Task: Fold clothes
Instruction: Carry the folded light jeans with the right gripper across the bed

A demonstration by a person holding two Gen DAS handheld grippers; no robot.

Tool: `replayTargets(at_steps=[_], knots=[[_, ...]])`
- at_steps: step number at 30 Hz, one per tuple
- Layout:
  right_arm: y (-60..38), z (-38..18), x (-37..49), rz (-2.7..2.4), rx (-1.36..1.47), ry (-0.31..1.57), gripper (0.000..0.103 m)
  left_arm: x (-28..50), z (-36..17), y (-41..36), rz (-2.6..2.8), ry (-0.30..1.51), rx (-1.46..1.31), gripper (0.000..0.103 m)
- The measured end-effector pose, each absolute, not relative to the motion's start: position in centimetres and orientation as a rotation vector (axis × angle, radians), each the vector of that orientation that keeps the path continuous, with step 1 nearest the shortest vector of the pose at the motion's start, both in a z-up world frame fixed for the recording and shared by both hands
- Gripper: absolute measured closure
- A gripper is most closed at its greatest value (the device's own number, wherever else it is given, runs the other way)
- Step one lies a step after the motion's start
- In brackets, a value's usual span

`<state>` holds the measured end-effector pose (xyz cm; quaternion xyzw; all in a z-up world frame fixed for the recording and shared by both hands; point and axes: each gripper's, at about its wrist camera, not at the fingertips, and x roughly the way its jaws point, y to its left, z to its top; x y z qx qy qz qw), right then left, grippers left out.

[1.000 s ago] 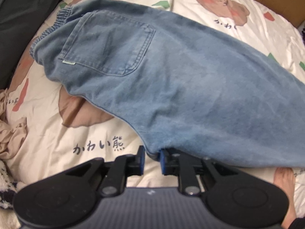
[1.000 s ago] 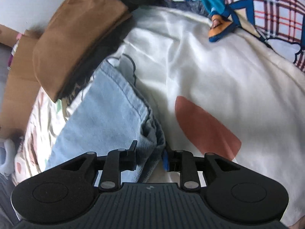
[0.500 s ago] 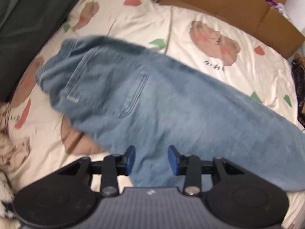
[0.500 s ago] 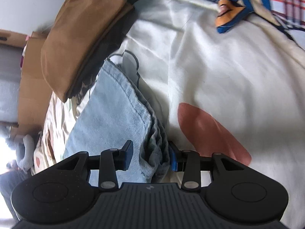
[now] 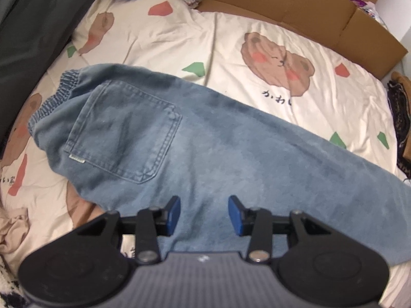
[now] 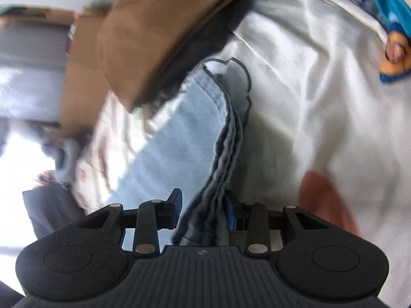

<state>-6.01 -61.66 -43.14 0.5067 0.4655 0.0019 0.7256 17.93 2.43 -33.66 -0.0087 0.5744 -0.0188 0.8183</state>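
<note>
Bedroom setting: we are working over a bed [image 5: 231,33] with a cream sheet printed with bears and coloured shapes.

Nearest in the left wrist view, our left claw [image 5: 204,214] stands spread, nothing between its blue pads, poised above the near edge of the jeans [image 5: 205,148]. We judge it is held there either to take that edge or because it has let go of it; one moment cannot say which.

The jeans lie on the sheet with a back pocket [image 5: 125,133] facing up, elastic waistband to the far left, legs running off right. Only one leg width shows, so they look doubled lengthwise, leg on leg.

In the right wrist view, our right claw [image 6: 203,210] is parted around the stacked hem edges of the jeans [image 6: 223,169]. The right pad touches the cloth; the left pad stands clear. So nothing is clamped there, as far as this blurred frame shows. We read the hem end as the handle for bringing legs toward waist.

Edges and room:
- Near left: crumpled beige cloth [image 5: 11,228] at the bed's edge, apart from the jeans.
- Far left: dark bedding [image 5: 33,25] close to the waistband.
- Far: open cream sheet beyond the jeans, then a cardboard box [image 5: 308,7] along the far side.
- Right: dark patterned fabric [image 5: 399,118] near the legs.
</note>
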Motion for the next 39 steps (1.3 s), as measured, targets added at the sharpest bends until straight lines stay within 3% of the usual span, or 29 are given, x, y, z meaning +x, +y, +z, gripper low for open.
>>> replayTargets(at_steps=[10,15,18,21,31,35,39], knots=[[-63.0,-46.6,-3.8,-0.023,1.085,1.106,0.065,17.5,-34.3,1.5,-0.030,1.233,0.062,0.058],[-62.7,-46.7,-2.7,-0.009,1.052,1.108,0.065,17.7,-34.9,1.2,-0.019,1.254,0.067,0.051],[-62.6,-46.3,-2.5,0.000,1.043,1.120,0.092,17.8,-35.2,1.0,-0.016,1.262,0.067,0.047],[-62.5,-45.4,-2.2,0.047,1.020,1.128,0.093,17.9,-35.5,0.6,-0.020,1.259,0.069,0.042],[-62.0,-42.8,0.2,0.211,0.989,1.153,0.088,17.6,-36.1,0.1,-0.026,1.273,0.071,0.041],[-61.9,-43.6,1.0,0.220,0.952,1.186,0.067,17.4,-35.9,-0.1,-0.040,1.271,0.091,0.040],[-62.0,-44.6,1.5,0.219,0.927,1.211,0.067,16.9,-35.9,0.1,-0.038,1.273,0.090,0.038]])
